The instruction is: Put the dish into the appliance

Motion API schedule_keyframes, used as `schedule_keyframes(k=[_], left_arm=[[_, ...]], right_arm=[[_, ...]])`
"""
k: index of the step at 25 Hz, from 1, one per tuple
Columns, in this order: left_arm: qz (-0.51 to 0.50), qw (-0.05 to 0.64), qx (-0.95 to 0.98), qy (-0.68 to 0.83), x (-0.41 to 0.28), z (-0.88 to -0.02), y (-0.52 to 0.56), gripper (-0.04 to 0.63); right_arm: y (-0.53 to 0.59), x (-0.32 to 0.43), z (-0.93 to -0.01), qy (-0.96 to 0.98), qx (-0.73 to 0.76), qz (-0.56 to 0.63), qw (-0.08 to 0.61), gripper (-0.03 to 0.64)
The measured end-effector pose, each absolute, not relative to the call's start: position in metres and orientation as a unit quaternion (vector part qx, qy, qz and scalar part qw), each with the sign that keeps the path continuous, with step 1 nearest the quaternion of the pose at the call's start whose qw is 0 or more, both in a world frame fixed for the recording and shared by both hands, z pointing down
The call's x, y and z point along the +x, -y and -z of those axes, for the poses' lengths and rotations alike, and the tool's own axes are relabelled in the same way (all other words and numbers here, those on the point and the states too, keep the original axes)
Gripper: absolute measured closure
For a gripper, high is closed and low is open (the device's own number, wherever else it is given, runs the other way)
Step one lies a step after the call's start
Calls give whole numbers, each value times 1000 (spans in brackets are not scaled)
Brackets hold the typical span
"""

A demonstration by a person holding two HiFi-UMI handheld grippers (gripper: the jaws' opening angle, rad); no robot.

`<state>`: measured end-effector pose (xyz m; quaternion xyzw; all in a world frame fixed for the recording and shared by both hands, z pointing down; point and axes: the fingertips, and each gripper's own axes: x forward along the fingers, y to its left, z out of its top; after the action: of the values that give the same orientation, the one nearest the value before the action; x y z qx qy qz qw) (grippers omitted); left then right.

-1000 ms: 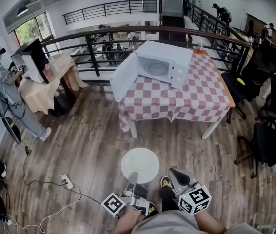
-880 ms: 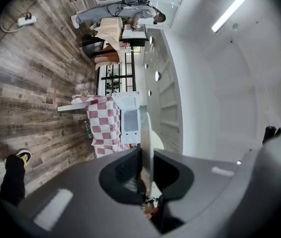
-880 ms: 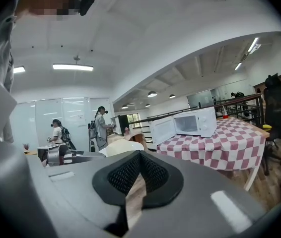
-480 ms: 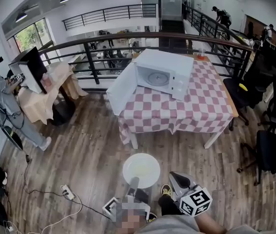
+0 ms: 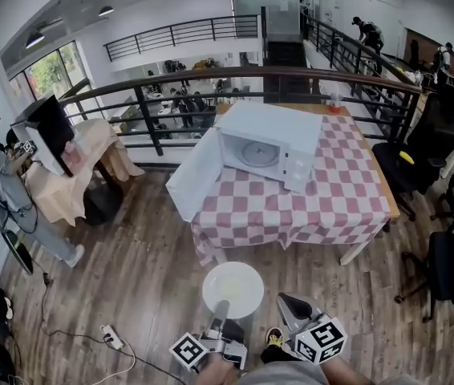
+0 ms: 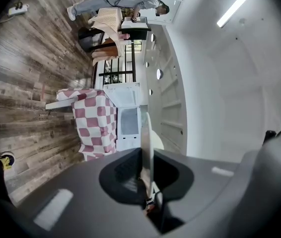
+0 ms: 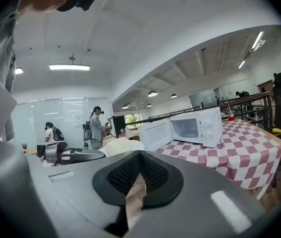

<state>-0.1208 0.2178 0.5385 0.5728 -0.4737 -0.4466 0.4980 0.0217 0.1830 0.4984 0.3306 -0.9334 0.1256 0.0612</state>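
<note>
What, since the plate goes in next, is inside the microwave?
The open microwave shows only its bare round turntable inside. In the head view, the microwave's own top covers the upper part of the inside.

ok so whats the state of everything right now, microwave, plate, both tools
microwave: nothing inside but its turntable
microwave door: swung wide open
plate: empty, held flat by its near rim, not yet in the microwave
left tool: shut on the plate
right tool: shut, holding nothing
</note>
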Motion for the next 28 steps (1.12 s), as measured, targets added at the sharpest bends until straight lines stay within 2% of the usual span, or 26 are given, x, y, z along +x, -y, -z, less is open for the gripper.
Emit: schedule_keyframes(k=[16, 28], left_arm=[[433, 498, 581, 476, -85, -533, -109, 566], [441, 492, 578, 480, -70, -530, -92, 566]], right_arm=[[-77, 57, -489, 934, 335, -118, 41, 618], [-55, 70, -491, 936, 332, -114, 32, 618]])
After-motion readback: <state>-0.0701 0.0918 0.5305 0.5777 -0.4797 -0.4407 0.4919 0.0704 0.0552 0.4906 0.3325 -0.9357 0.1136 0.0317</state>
